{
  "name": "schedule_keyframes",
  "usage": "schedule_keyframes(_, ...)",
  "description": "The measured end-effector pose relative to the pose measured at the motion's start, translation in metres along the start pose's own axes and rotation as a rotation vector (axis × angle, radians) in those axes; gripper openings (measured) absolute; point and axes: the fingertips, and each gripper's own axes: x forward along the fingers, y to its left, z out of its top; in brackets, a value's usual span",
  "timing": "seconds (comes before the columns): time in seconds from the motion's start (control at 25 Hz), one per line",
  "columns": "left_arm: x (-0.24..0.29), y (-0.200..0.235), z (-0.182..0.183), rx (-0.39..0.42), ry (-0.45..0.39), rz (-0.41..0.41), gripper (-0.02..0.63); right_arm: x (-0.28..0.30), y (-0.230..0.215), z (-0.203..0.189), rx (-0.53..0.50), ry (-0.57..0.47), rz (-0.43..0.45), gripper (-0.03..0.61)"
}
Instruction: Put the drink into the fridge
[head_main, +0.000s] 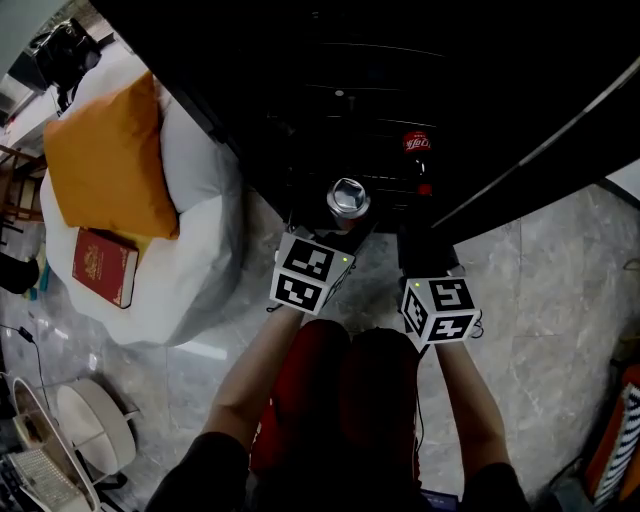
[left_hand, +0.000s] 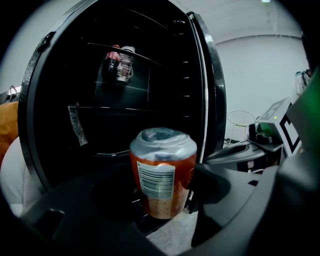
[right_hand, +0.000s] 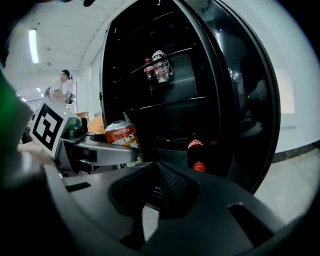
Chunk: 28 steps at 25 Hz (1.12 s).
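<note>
While the left gripper (left_hand: 159, 202) clamps the orange can (left_hand: 163, 172) before the open fridge (left_hand: 150, 80), the right gripper (right_hand: 156, 197) is closed, empty.
Risk: the can slipping from the jaws if it knocks a shelf (left_hand: 115, 107).

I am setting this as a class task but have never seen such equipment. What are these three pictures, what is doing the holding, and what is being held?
There is no robot here: a person holds a two-fingered gripper in each hand. The head view comes from a camera on the person's head, looking steeply down at both grippers and the floor. The other two views come from cameras riding on each gripper. The left gripper clamps an orange drink can upright in front of the open fridge, where a cola bottle stands. The right gripper has its fingers together and holds nothing. Beside the fridge lies a white beanbag carrying an orange cushion and a red book.
</note>
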Motion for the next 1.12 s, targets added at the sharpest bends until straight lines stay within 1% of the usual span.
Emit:
schedule_keyframes(0.28,0.029,0.017,-0.003,0.009,-0.018,0.020,0.337,0.032,-0.007,-0.005,-0.017,-0.019,-0.014,0.017)
schedule_keyframes(0.48,0.047,0.028,-0.002,0.017,-0.023,0.038,0.337,0.053,-0.009,-0.005,0.023,-0.018,-0.010,0.017)
schedule_keyframes(0.64,0.060,0.036,0.000,0.016,-0.026,0.049,0.337,0.072,-0.011,-0.004,0.033,-0.013,-0.008,0.017)
schedule_keyframes(0.92,0.073,0.050,-0.001,-0.012,-0.026,0.074,0.337,0.089,-0.015,0.003,0.080,-0.027,-0.008,0.017)
schedule_keyframes(1.0,0.077,0.055,0.000,-0.021,-0.032,0.078,0.337,0.093,-0.017,0.004,0.082,-0.022,-0.011,0.017)
schedule_keyframes(1.12,0.084,0.064,-0.002,-0.026,-0.019,0.088,0.337,0.103,-0.017,0.006,0.075,-0.011,-0.007,0.017)
